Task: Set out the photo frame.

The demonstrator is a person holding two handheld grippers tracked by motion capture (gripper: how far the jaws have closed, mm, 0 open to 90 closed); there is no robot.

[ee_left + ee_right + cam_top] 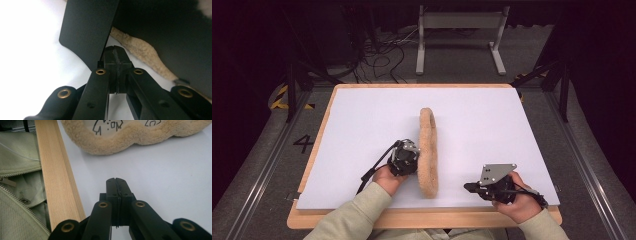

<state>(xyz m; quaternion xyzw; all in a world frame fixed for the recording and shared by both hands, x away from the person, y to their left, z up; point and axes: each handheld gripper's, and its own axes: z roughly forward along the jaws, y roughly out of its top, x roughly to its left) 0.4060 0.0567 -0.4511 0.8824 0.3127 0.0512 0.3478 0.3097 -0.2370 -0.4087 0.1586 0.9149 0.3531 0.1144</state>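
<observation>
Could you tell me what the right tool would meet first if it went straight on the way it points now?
Probably the tan fleecy ring-shaped cushion: the shut right tool aims across bare white tabletop towards it.

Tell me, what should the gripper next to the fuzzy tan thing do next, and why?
Probably open its jaws a little. The left gripper sits right against the fuzzy tan thing, which stands on edge on the white table, but its jaws are shut with nothing between them, so it cannot grab yet. The right gripper is also shut and lies apart from it.
</observation>
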